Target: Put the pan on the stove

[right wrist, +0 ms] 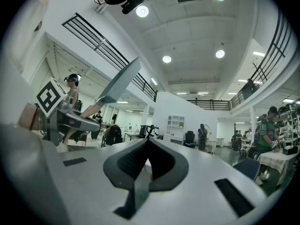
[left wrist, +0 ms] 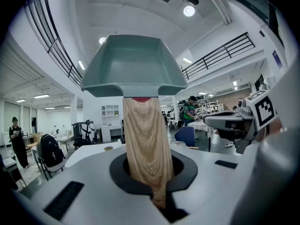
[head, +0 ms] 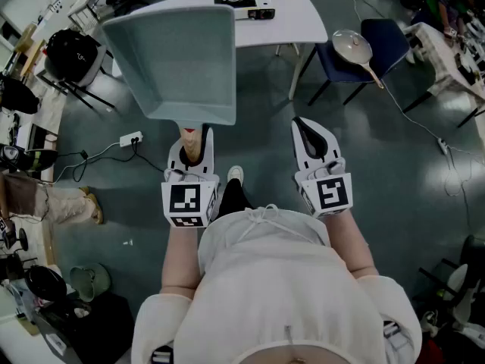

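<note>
A grey-green square pan (head: 178, 59) with a wooden handle (head: 192, 144) hangs in the air in front of me. My left gripper (head: 193, 139) is shut on that handle. In the left gripper view the handle (left wrist: 145, 144) rises from between the jaws to the pan (left wrist: 133, 67) above. The black portable stove (head: 244, 0) sits on the white table (head: 292, 17) at the far side, well beyond the pan. My right gripper (head: 311, 131) is to the right, level, shut with nothing in it; its own view shows the pads (right wrist: 126, 161) meeting. The pan (right wrist: 119, 81) appears at the left there.
A beige pan (head: 353, 48) lies on a blue chair (head: 388, 40) to the right of the table. A power strip (head: 130, 138) and cables lie on the floor at the left. A black backpack (head: 72, 54) rests on a chair at far left.
</note>
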Demonstrator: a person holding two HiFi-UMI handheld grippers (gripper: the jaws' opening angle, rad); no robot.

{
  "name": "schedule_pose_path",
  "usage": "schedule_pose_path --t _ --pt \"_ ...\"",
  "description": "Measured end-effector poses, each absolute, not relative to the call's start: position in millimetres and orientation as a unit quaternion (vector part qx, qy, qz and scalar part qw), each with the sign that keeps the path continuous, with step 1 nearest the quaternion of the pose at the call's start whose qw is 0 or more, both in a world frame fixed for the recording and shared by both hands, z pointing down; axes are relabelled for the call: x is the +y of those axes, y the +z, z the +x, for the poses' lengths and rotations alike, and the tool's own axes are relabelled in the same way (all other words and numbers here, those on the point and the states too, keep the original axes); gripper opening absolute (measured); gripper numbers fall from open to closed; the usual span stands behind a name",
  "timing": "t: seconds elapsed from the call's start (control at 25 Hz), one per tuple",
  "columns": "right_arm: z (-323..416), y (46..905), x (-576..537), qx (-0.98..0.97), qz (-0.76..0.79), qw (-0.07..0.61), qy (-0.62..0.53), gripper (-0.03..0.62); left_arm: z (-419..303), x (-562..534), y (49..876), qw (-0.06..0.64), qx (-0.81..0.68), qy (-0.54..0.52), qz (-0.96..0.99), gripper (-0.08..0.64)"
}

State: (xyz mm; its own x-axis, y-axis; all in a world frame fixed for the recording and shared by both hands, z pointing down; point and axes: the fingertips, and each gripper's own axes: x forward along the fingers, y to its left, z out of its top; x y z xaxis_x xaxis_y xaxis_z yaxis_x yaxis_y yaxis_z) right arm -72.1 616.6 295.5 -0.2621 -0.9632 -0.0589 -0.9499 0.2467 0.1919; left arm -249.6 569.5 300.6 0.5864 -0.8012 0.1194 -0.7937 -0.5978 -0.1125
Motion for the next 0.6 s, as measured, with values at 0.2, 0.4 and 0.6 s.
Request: schedule_pose_path --t 0.2,0.4,0.6 --pt "-68 299 617 -0.788 0.608 0.034 -0.091 0.002 -248 569 302 0.014 0.448 -0.077 -0.890 0.031" --pt "-59 300 613 -0.785 0.615 0.021 -0.076 0.003 -245 565 300 0.009 0.453 -0.076 -0.888 0.030" --pt "-47 303 600 -0.783 0.620 0.011 -0.059 0.005 -239 554 301 0.003 0.454 -0.079 -0.887 0.031"
